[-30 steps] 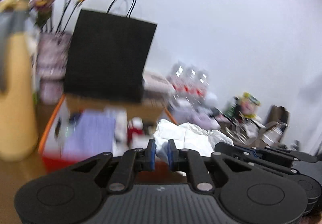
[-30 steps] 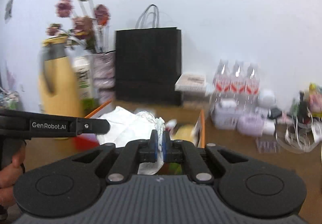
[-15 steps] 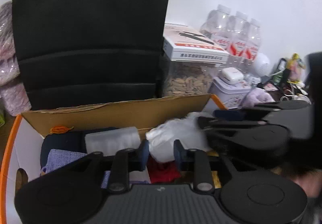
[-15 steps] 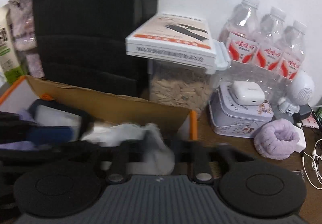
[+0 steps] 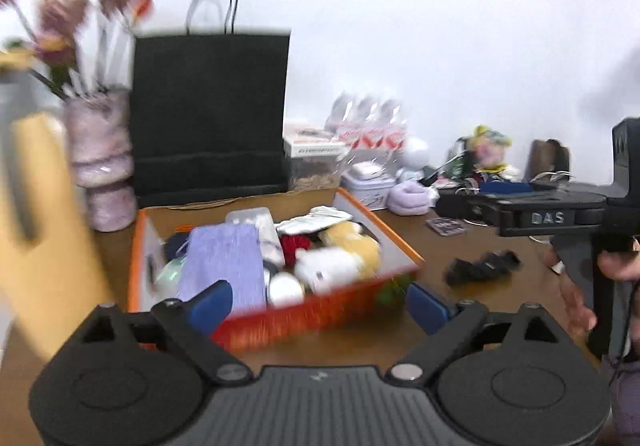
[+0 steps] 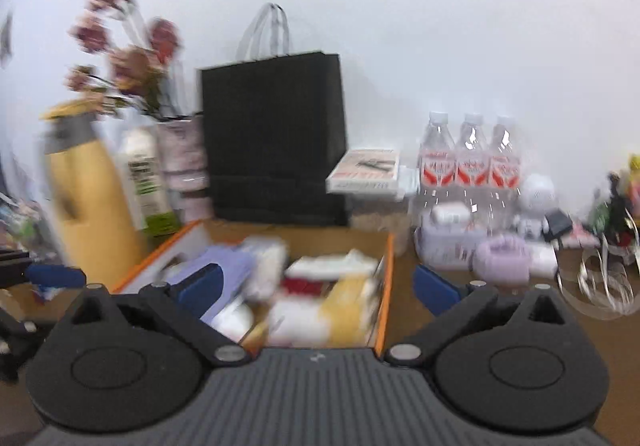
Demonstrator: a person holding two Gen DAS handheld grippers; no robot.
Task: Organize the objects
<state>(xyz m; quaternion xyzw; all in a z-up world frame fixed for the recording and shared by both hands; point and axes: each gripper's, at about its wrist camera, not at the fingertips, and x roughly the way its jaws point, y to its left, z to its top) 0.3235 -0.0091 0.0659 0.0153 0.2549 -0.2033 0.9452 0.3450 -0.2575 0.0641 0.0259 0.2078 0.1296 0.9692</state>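
Note:
An orange-edged cardboard box [image 5: 276, 320] sits on the wooden table, packed with a purple cloth [image 5: 224, 262], white bundles [image 5: 326, 266], a yellow soft item [image 5: 356, 242] and something red. My left gripper [image 5: 320, 308] hangs just in front of the box's near wall, its jaws opening wide with nothing between the pads. My right gripper [image 6: 316, 290] faces the same box [image 6: 386, 286] from its near right corner; its jaws are also opening and hold nothing. In the left wrist view the right gripper [image 5: 460, 201] shows at the right, held in a hand [image 5: 616, 266].
A black paper bag [image 5: 210, 113] stands behind the box, with a yellow jug [image 5: 36, 226] and a flower vase [image 5: 102, 161] to its left. Water bottles [image 6: 472, 161], a tin [image 6: 448, 246] and small clutter crowd the back right. A small black object [image 5: 482, 266] lies right of the box.
Both grippers reached over the box while shut on a white bag, then pulled back. Their jaws have gone from shut to wide, and the white bag is no longer between them.

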